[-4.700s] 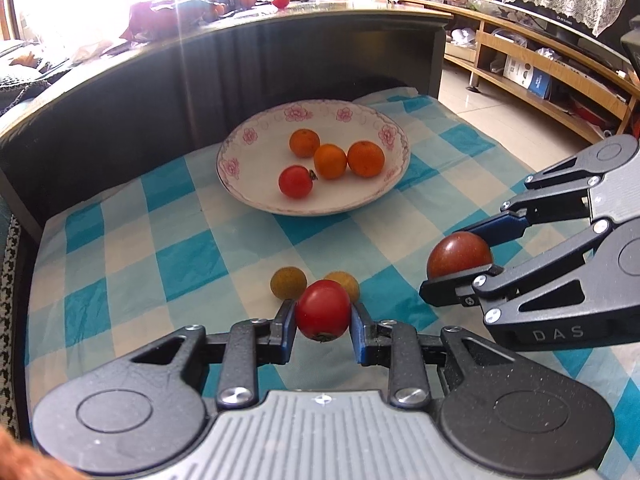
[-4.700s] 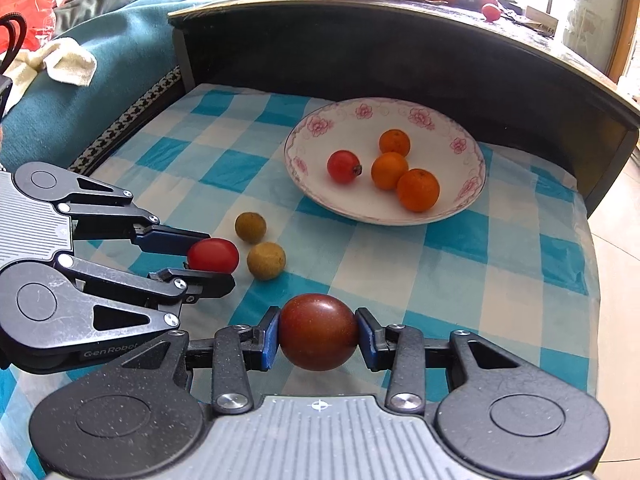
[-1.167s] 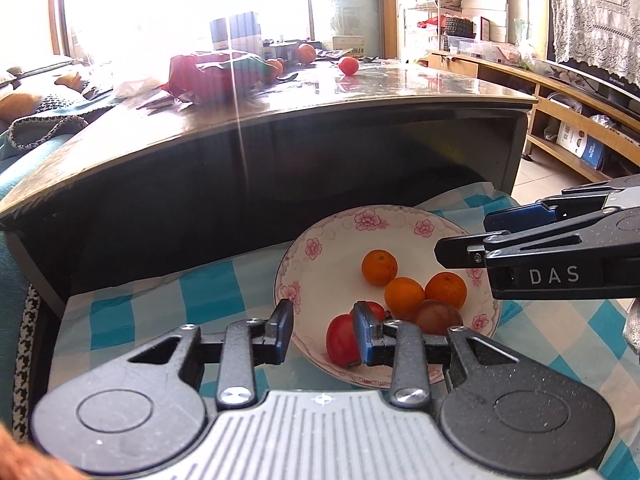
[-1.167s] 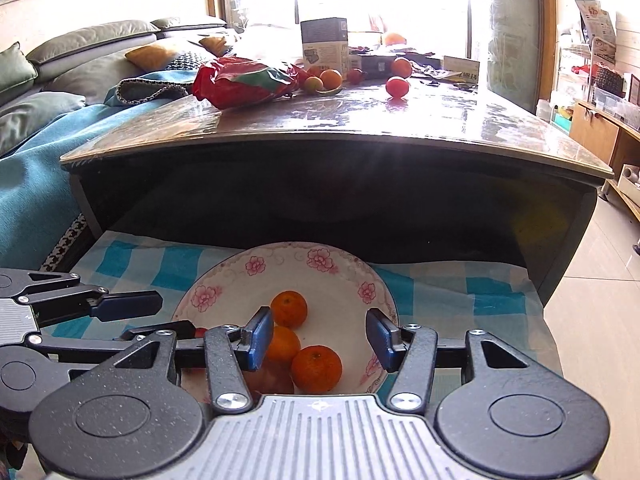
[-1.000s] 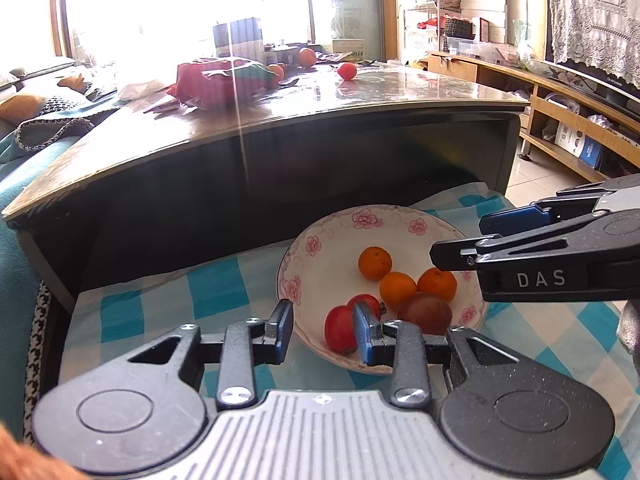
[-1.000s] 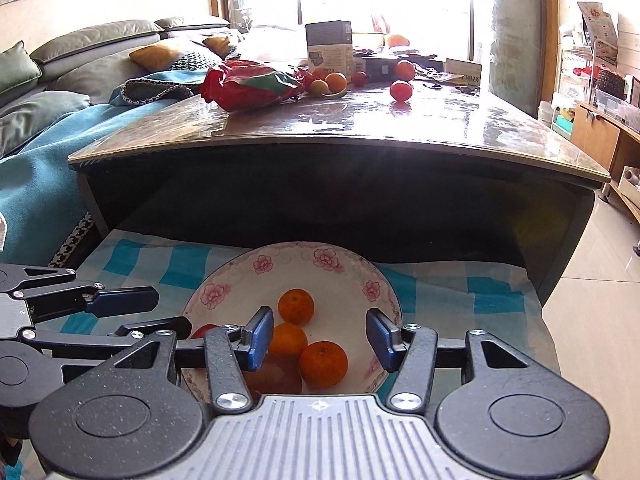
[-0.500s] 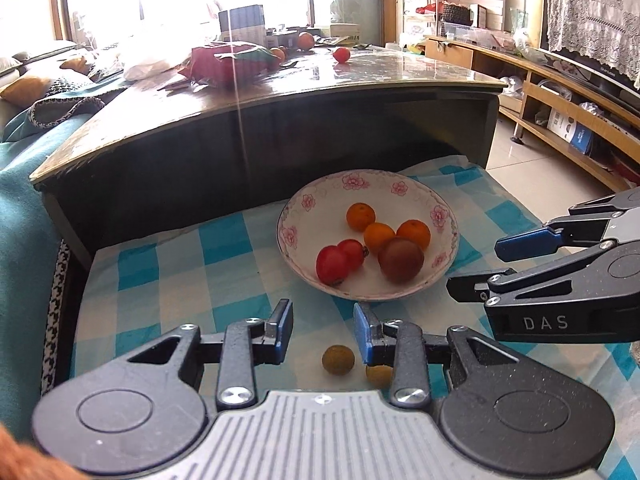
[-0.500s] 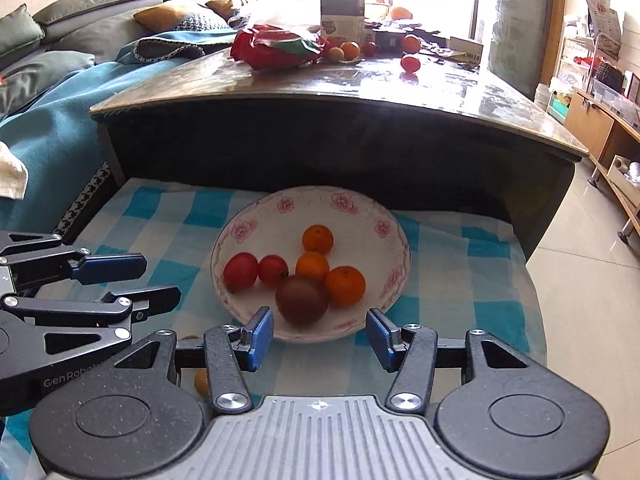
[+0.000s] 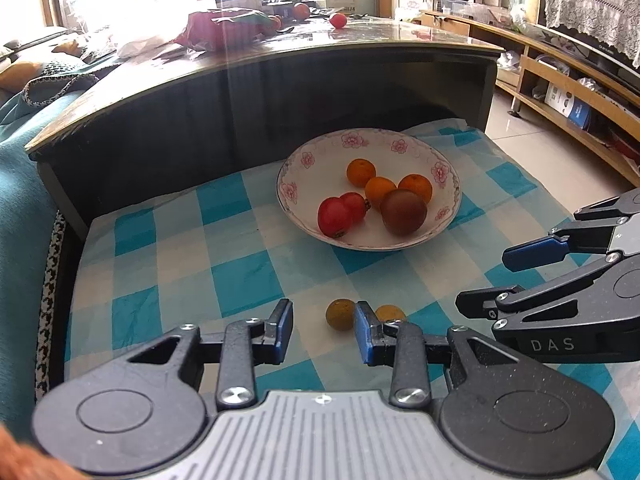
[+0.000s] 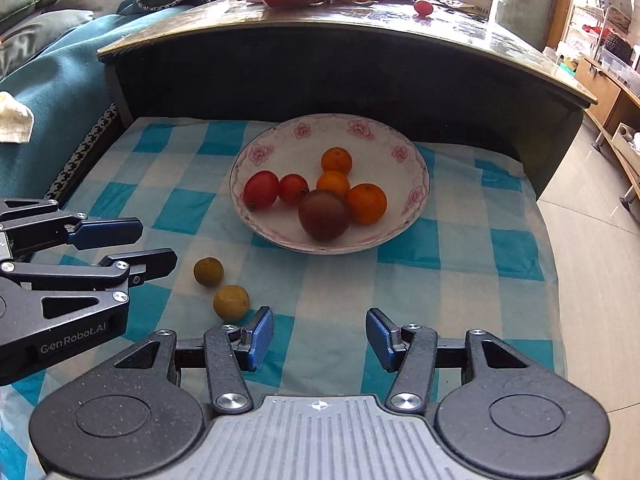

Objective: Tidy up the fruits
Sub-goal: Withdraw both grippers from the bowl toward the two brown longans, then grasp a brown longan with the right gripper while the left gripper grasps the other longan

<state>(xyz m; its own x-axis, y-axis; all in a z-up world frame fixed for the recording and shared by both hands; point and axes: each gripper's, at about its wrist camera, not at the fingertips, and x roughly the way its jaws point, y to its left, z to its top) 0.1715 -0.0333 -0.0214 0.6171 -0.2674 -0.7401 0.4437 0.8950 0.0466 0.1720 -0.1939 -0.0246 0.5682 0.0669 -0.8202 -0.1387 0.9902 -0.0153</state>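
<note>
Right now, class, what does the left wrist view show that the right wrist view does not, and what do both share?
Only the left wrist view shows the wooden shelf unit and the lace curtain. Only the right wrist view shows the white cloth on the teal sofa. Both share the floral plate of fruit, two small yellowish fruits on the checked cloth, and the left claw and right claw, both open and empty.

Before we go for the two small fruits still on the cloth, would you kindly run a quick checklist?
1. Left hand-held gripper open, nothing held: ok.
2. Right hand-held gripper open, nothing held: ok.
3. Greenish fruit and yellow fruit in plain view on the cloth: ok.
4. Both fruits apart, each graspable singly: cannot tell, close together.
5. Plate has bare space left: ok.
</note>
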